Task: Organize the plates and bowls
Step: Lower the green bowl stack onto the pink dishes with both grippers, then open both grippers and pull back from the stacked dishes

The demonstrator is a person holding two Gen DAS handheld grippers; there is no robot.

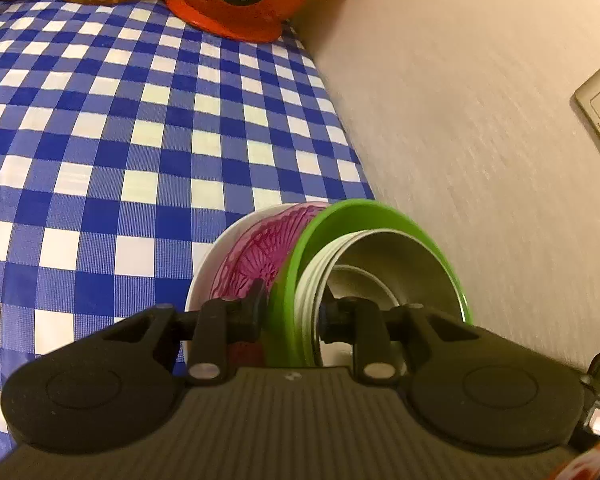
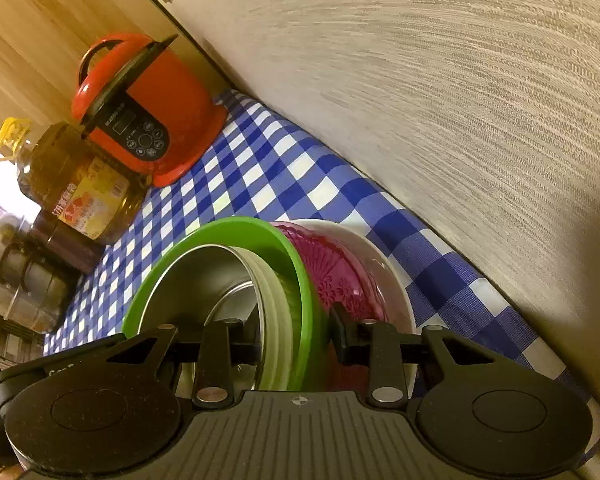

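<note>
Nesting steel bowl (image 1: 396,264) in green bowl (image 1: 364,210) | both tools pinching green bowl's rim

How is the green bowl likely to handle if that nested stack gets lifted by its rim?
The green bowl looks like thin, light plastic, so its rim may flex. Its glossy surface could slip. The metal bowl nested loosely inside may shift or slide out.

Both cams ride right behind their tools, angled down at the checkered worktop (image 1: 100,140) and super close to the nested bowl stack. Left wrist view looks over the left tool (image 1: 292,312) with the wall on its right, the red cooker (image 1: 236,4) at the top edge. Right wrist view is rolled sideways over the right tool (image 2: 296,340). Shared: green bowl (image 1: 340,216), cooker, oil bottle (image 2: 72,184).
</note>
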